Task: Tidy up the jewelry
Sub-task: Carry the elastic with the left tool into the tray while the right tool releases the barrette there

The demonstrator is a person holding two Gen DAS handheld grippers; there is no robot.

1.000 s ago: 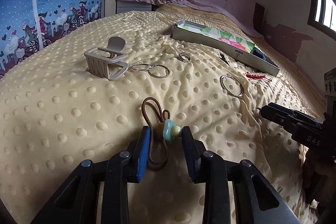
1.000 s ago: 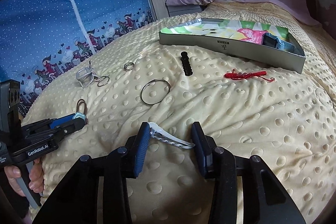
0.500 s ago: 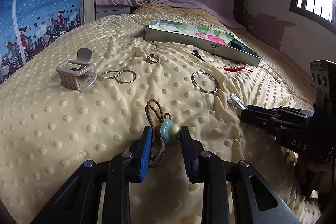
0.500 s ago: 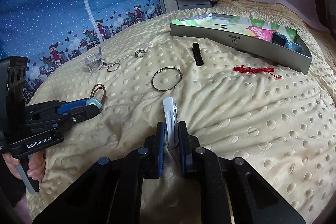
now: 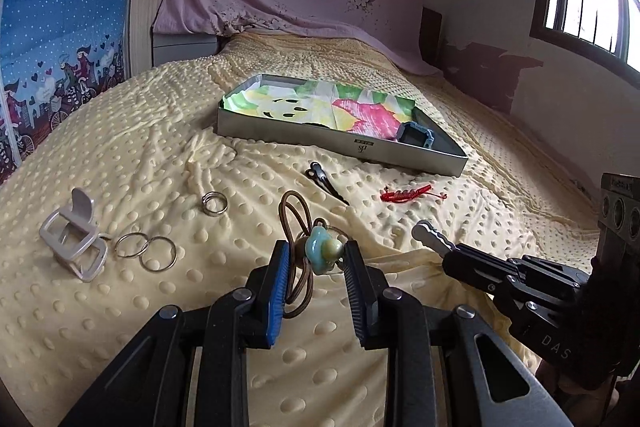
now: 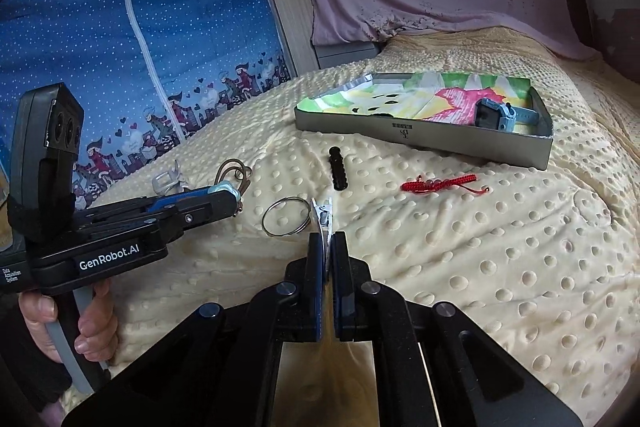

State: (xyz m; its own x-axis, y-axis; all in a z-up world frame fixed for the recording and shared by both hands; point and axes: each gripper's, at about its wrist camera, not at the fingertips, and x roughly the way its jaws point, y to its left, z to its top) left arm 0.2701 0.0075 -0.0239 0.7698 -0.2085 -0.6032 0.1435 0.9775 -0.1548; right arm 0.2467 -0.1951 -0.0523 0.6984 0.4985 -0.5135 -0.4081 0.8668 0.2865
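My left gripper point(image 5: 314, 257) is shut on a brown hair tie with a blue-green bead point(image 5: 322, 254) and holds it above the yellow blanket; the gripper also shows in the right wrist view point(image 6: 224, 193). My right gripper point(image 6: 327, 247) is shut on a silver hair clip point(image 6: 321, 214), lifted off the bed; the clip also shows in the left wrist view point(image 5: 430, 235). A grey tray point(image 5: 340, 143) with a colourful liner and a blue watch point(image 5: 416, 135) lies further back; the tray also shows in the right wrist view point(image 6: 420, 137).
On the blanket lie a white claw clip point(image 5: 74, 235), two linked rings point(image 5: 146, 251), a small ring point(image 5: 214, 203), a black clip point(image 5: 324, 179), a red string bracelet point(image 5: 408, 193) and a large ring point(image 6: 286, 215). A blue curtain point(image 6: 140, 39) hangs on the left.
Both grippers have risen off the blanket with their items. The right gripper closed on the silver clip a second ago and now holds it upright, higher.
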